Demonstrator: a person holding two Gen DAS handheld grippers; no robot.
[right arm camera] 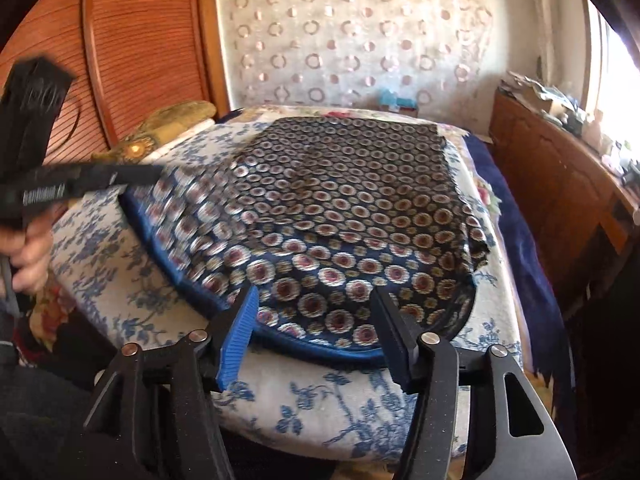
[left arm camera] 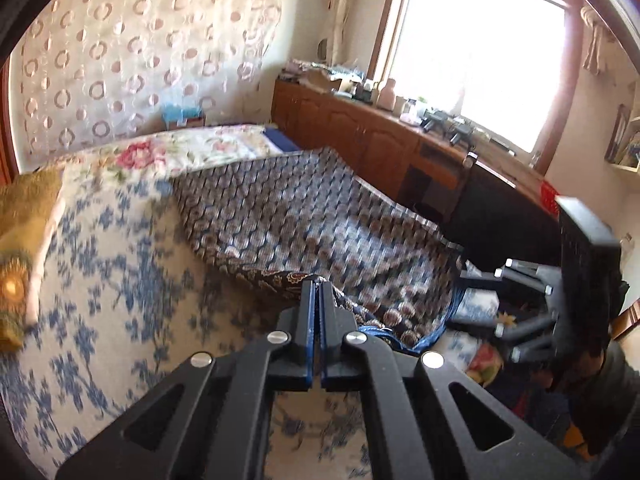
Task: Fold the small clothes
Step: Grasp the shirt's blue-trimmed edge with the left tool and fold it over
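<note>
A dark blue cloth with round flower medallions (right arm camera: pixel 344 216) lies spread on the bed; it also shows in the left wrist view (left arm camera: pixel 320 224). My left gripper (left arm camera: pixel 319 286) is shut on the cloth's near left edge and lifts it slightly; it appears blurred at the left of the right wrist view (right arm camera: pixel 100 178). My right gripper (right arm camera: pixel 316 312) is open, its blue-padded fingers (right arm camera: pixel 240 328) straddling the cloth's near blue hem without closing. It shows at the right edge of the left wrist view (left arm camera: pixel 520 304).
The bed has a white cover with blue flowers (right arm camera: pixel 132 296). A yellow-green pillow (left arm camera: pixel 20 240) lies at the headboard (right arm camera: pixel 132 40). A wooden cabinet (left arm camera: pixel 360 136) with clutter runs under the window (left arm camera: pixel 480 52). A dark blue blanket (right arm camera: pixel 516 224) hangs off the bed's right side.
</note>
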